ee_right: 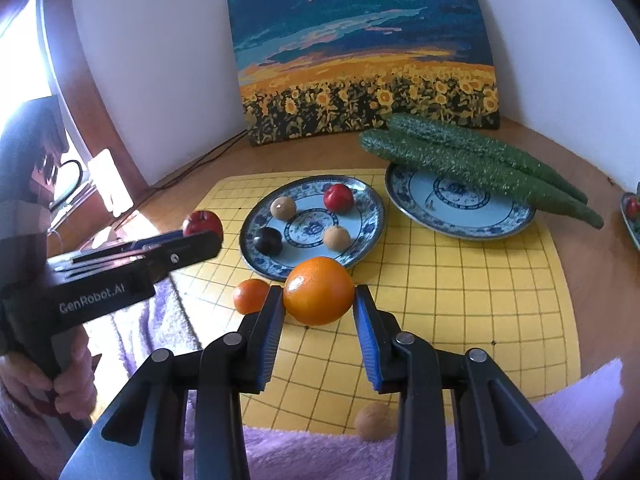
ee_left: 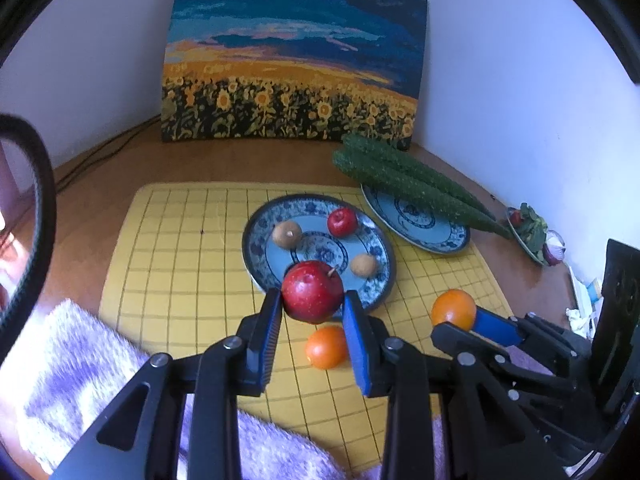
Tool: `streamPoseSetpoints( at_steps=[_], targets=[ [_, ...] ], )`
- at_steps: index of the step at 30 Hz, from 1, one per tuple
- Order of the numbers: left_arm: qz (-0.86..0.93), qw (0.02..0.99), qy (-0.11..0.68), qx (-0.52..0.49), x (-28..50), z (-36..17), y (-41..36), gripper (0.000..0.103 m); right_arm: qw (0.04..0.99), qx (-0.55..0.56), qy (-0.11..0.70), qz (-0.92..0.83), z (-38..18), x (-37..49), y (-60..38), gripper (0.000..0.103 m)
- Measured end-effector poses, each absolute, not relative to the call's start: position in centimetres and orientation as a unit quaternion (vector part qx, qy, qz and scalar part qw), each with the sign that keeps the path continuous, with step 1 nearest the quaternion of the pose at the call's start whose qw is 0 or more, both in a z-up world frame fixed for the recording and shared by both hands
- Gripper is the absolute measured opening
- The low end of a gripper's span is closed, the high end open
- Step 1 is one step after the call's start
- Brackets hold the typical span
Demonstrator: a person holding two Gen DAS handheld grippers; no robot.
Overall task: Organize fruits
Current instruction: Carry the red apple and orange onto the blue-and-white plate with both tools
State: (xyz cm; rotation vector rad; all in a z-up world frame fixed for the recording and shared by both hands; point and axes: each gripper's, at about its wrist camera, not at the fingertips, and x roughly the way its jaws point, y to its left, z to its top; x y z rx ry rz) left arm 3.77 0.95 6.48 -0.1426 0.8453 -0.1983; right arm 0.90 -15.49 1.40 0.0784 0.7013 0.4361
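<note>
My left gripper is shut on a red apple, held above the near rim of the blue patterned fruit plate. My right gripper is shut on a large orange, lifted over the yellow grid mat. The fruit plate holds a small red fruit, two tan round fruits and a dark plum. A smaller orange lies on the mat below the apple. In the right wrist view the left gripper shows at the left with the apple.
A second patterned plate at the back right carries two long cucumbers. A tan fruit lies at the mat's near edge by a purple towel. A sunflower painting leans on the wall. A small dish of greens sits far right.
</note>
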Motion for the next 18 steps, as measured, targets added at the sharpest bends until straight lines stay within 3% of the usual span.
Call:
streamPoseSetpoints(
  at_steps=[18],
  targets=[
    [-0.086, 0.908, 0.408, -0.043, 6.6, 6.7, 1.7, 0.032, 0.925, -0.005, 0.324, 0.196, 3.8, 3.4, -15.6, 0.036]
  ],
)
